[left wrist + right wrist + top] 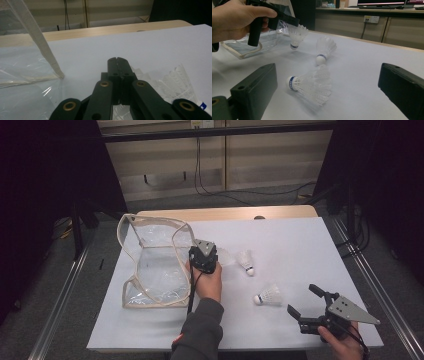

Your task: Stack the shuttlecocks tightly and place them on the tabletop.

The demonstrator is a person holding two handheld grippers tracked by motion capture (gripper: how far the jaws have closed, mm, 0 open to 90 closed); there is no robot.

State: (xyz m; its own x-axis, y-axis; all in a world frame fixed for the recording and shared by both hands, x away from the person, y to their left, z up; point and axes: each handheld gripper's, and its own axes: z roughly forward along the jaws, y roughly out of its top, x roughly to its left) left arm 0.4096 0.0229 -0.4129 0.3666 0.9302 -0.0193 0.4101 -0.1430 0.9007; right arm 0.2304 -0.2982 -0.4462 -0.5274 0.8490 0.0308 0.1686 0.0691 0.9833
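Feather-white, the held shuttlecock (297,33) hangs cork-down just above the surface (300,245), pinched at its skirt by my left tongs (116,62), which are closed tight, I judge so that it can go into the clear bag (131,220) gaping just beside it. My right tongs (303,299) stand wide near the nearest shuttlecock (312,85), ready to take it; a third shuttlecock (324,48) lies between. From above, the pinch itself is hidden under the tongs' body, and the bag's film is hard to read
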